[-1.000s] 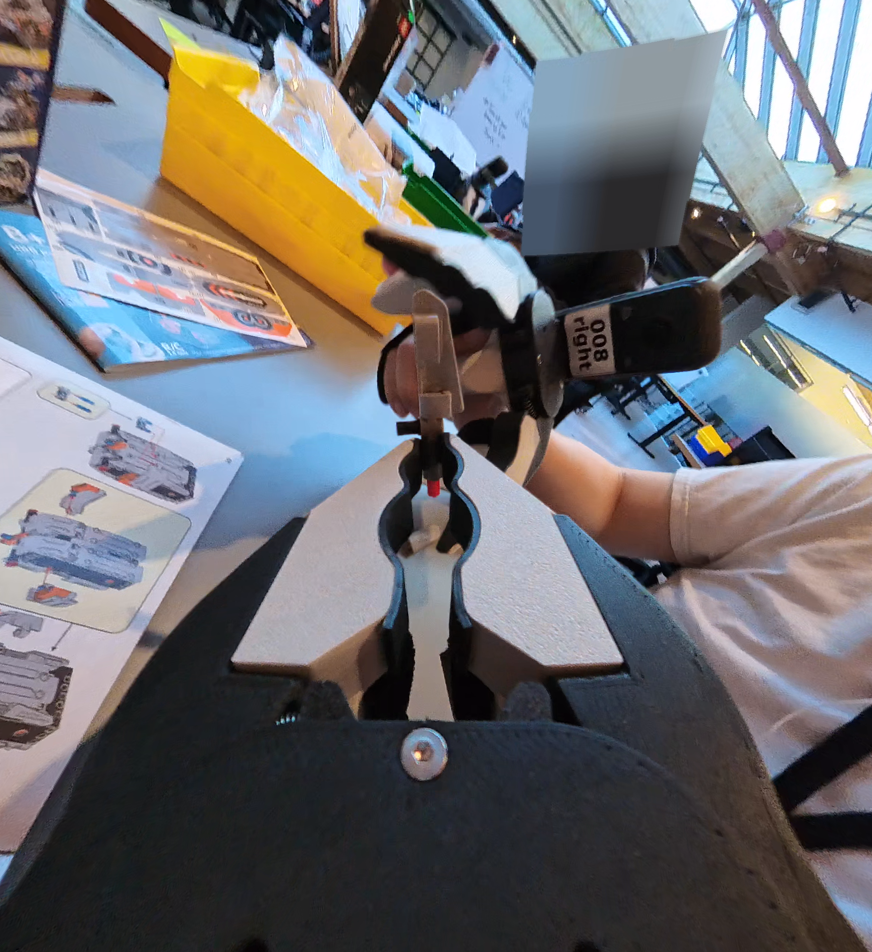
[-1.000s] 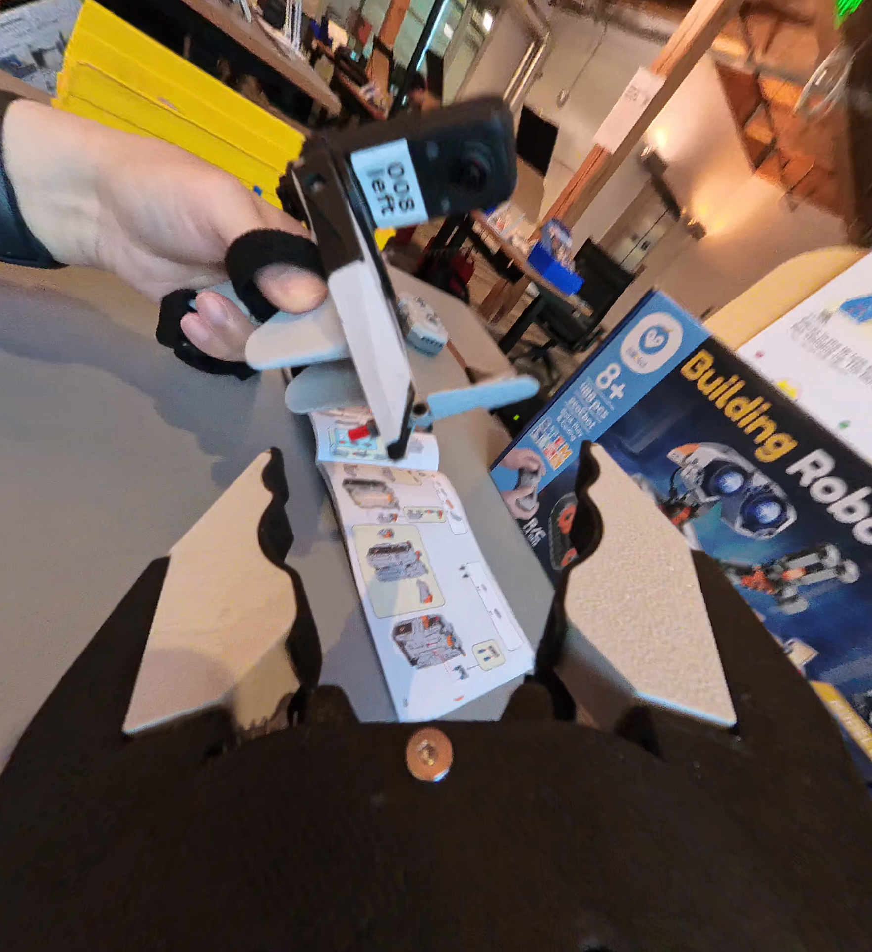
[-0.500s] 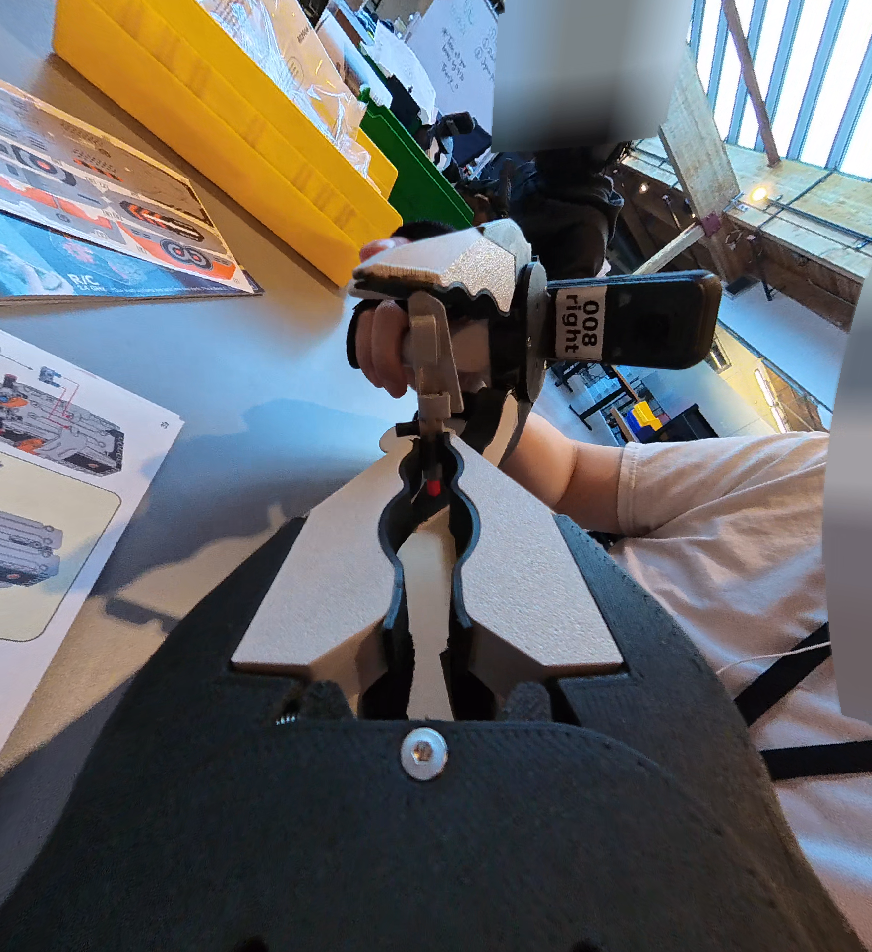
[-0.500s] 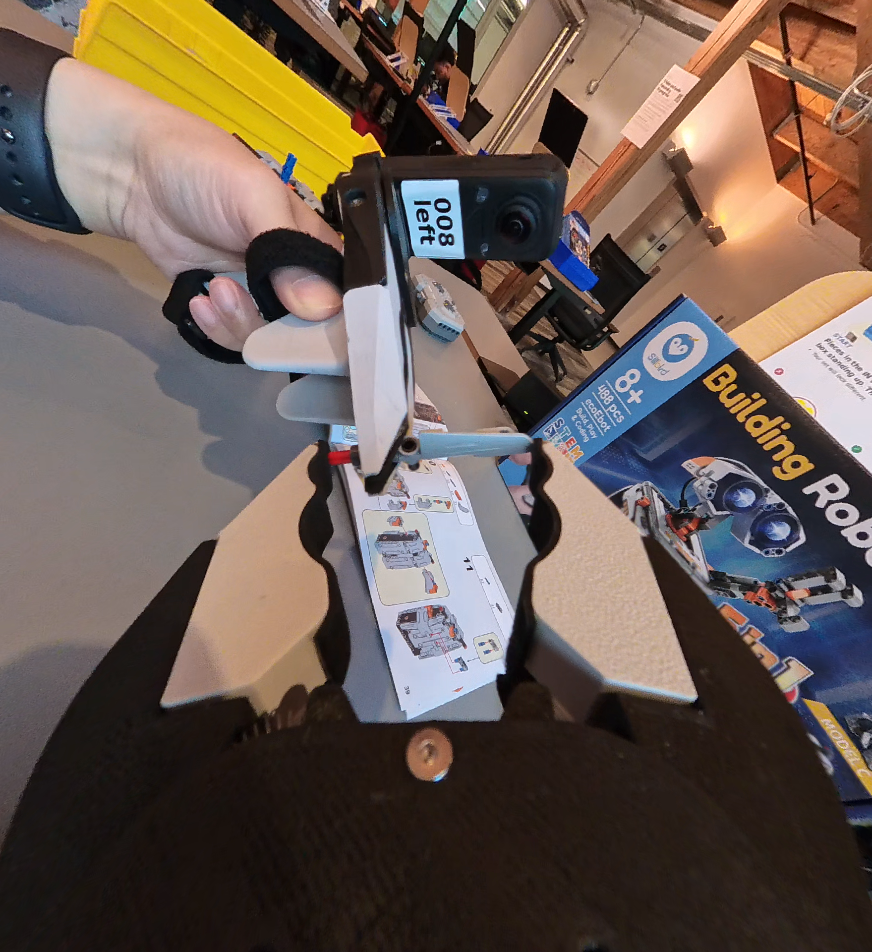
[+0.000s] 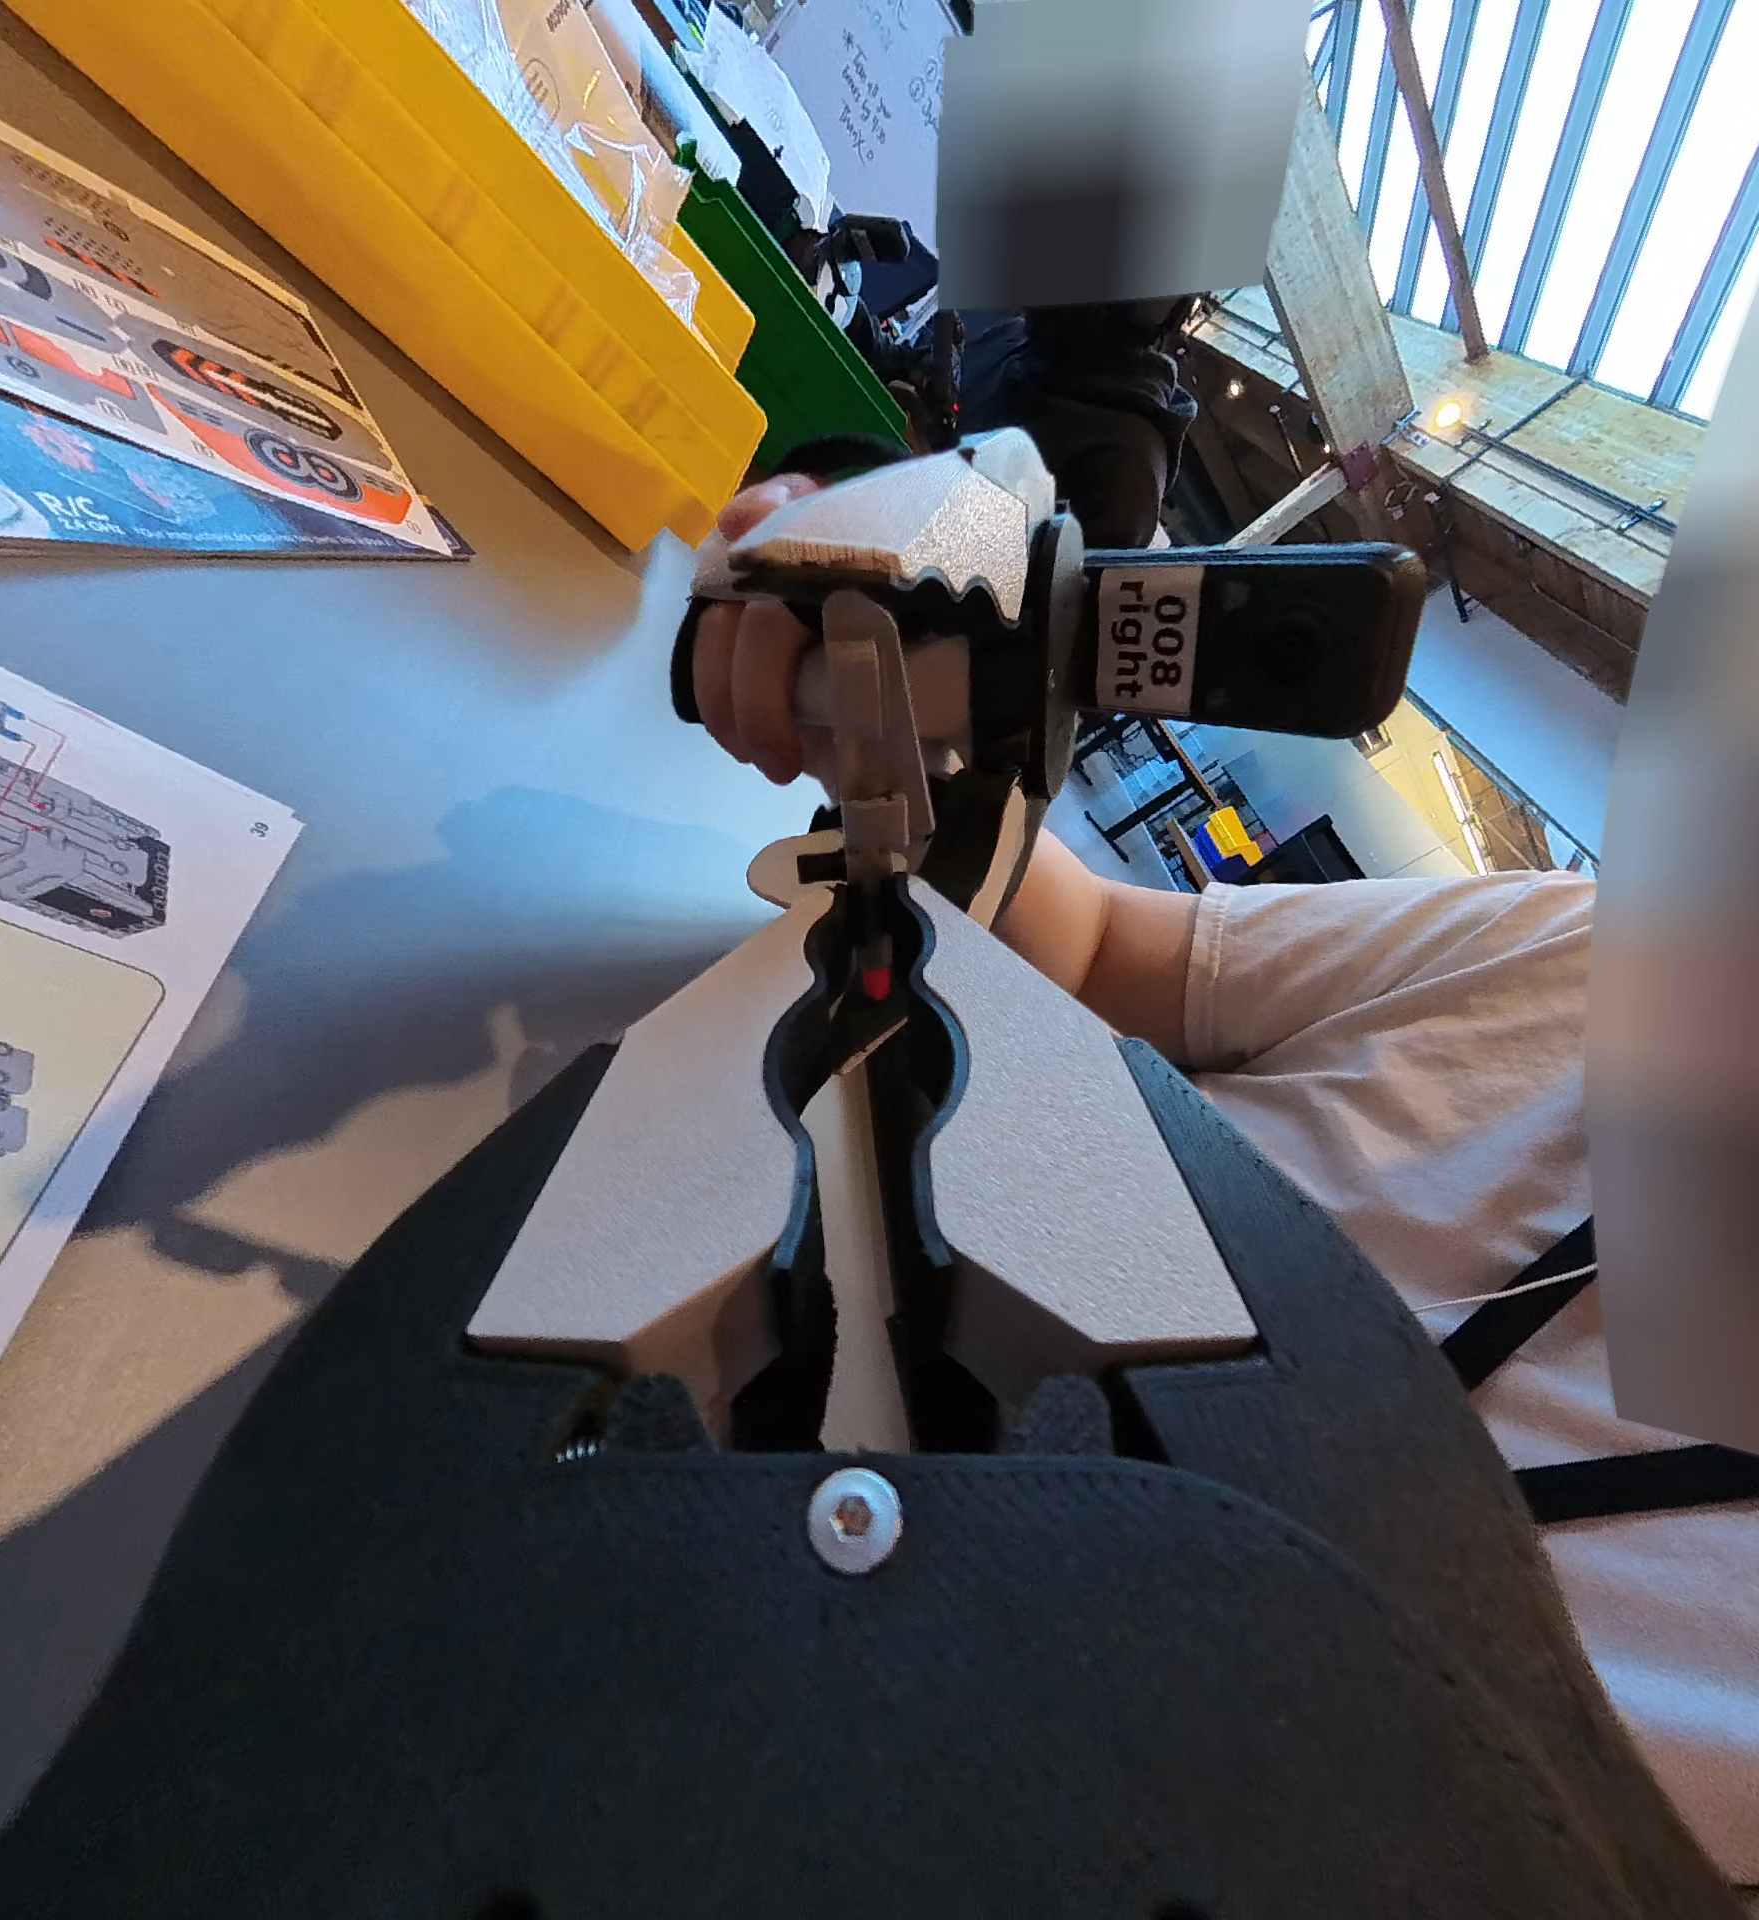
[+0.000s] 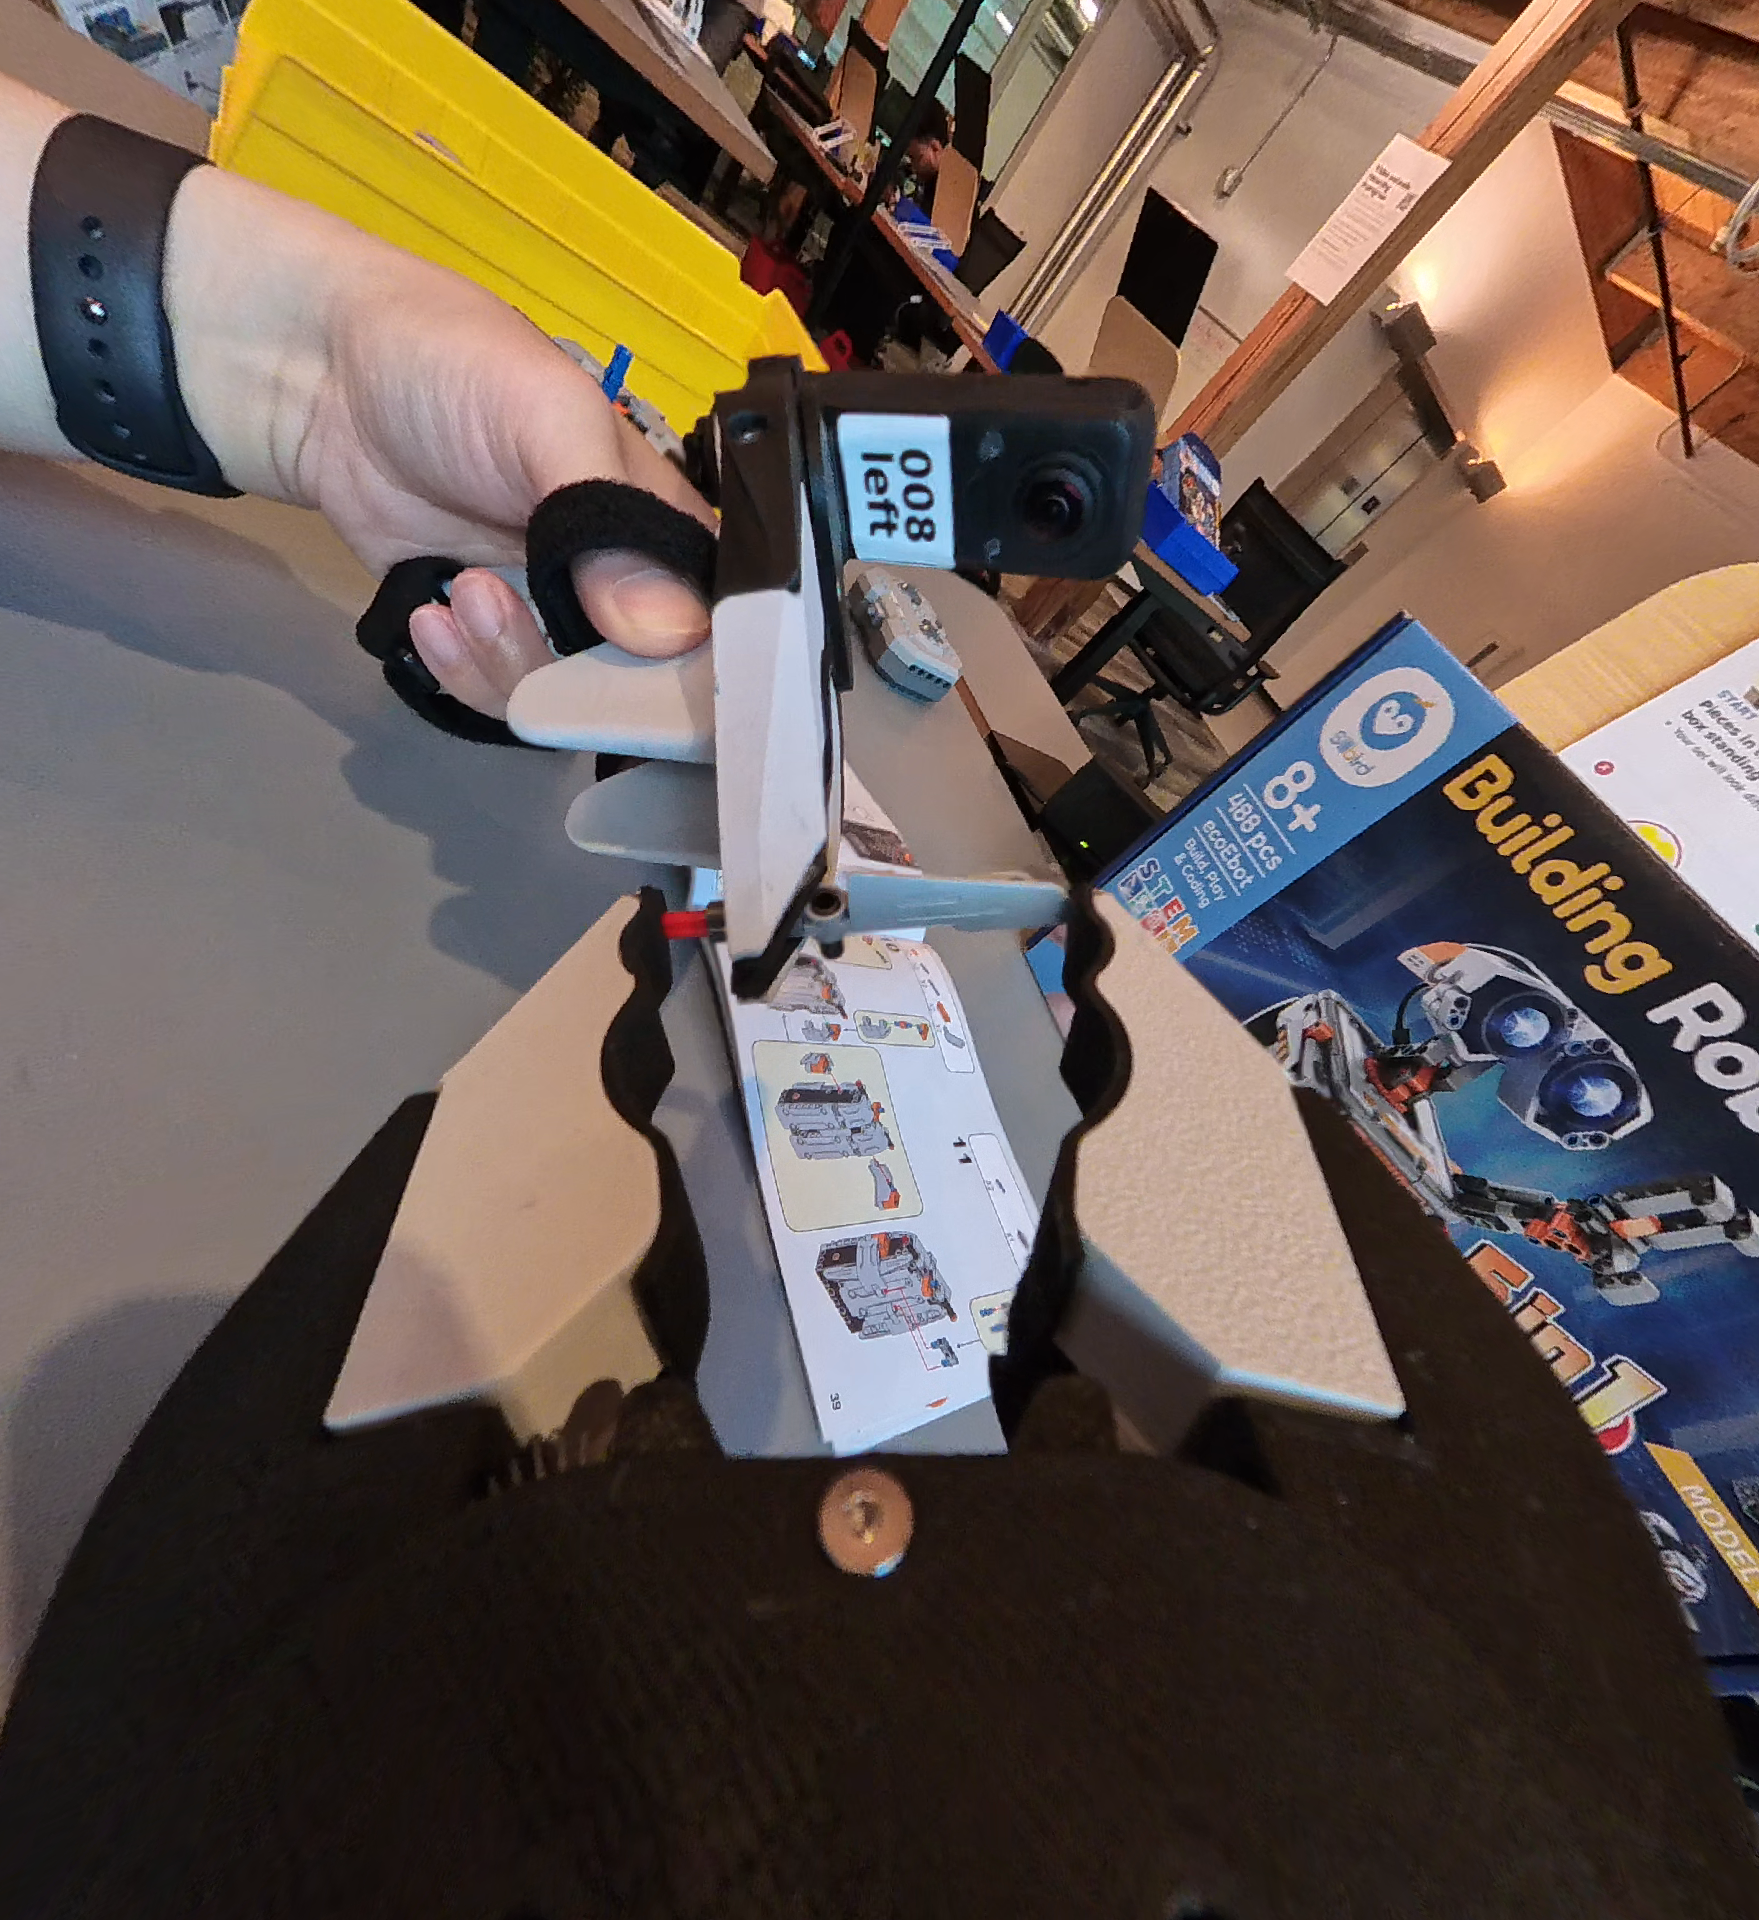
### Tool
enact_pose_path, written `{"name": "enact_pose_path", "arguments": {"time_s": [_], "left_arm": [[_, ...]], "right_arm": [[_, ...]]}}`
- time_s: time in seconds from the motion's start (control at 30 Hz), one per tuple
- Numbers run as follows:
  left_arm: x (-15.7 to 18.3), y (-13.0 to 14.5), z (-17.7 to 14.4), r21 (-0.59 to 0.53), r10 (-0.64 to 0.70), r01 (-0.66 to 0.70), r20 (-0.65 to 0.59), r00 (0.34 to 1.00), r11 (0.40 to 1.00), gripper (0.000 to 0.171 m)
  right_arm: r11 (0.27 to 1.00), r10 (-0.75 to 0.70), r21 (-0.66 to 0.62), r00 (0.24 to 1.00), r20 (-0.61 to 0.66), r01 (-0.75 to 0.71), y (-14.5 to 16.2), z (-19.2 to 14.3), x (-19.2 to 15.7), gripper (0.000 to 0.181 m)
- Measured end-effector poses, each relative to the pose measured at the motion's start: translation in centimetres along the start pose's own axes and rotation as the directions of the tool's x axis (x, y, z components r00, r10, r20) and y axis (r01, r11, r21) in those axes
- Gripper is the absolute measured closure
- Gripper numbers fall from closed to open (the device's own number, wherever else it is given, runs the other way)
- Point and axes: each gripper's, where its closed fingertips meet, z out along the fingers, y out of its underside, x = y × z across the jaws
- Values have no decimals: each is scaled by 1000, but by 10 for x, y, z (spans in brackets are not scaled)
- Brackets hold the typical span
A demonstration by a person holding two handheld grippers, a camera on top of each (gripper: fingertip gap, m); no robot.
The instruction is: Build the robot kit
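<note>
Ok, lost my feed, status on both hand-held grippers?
Left hand-held gripper shut on grey beam with red pin. Right hand-held gripper open, fingers either side of beam and pin. Instruction booklet below on table.

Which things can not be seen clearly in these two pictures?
- Left wrist view: the closed left gripper hides how the grey plastic beam and small red pin join.
- Right wrist view: the yellow plastic bin is cut by the top edge.
- Right wrist view: whether the open right gripper touches the beam is unclear.
</note>
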Motion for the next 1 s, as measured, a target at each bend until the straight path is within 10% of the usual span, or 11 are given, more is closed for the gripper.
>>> {"name": "enact_pose_path", "arguments": {"time_s": [0.23, 0.33, 0.5, 0.67, 1.0], "left_arm": [[-4, -3, -2, 16, 6, -7, 30, 1000, 1000, 167], [-40, -10, -11, 14, 115, -126, 313, 943, 992, 167], [-72, -27, -32, -157, 383, -389, 689, 615, 908, 167], [-76, -31, -32, -211, 427, -433, 758, 493, 876, 167], [-89, -24, -34, -254, 422, -383, 781, 460, 888, 167]], "right_arm": [[999, 44, 1, 999, 2, -44, 2, 2, 1, 104], [981, 192, -13, 981, 37, -192, 13, 0, 3, 87], [636, 768, 53, 638, 51, -770, 30, -8, 45, 120], [427, 901, 106, 433, 39, -898, 39, -1, 51, 158], [461, 888, 68, 460, -29, -885, 45, 9, 44, 144]]}}
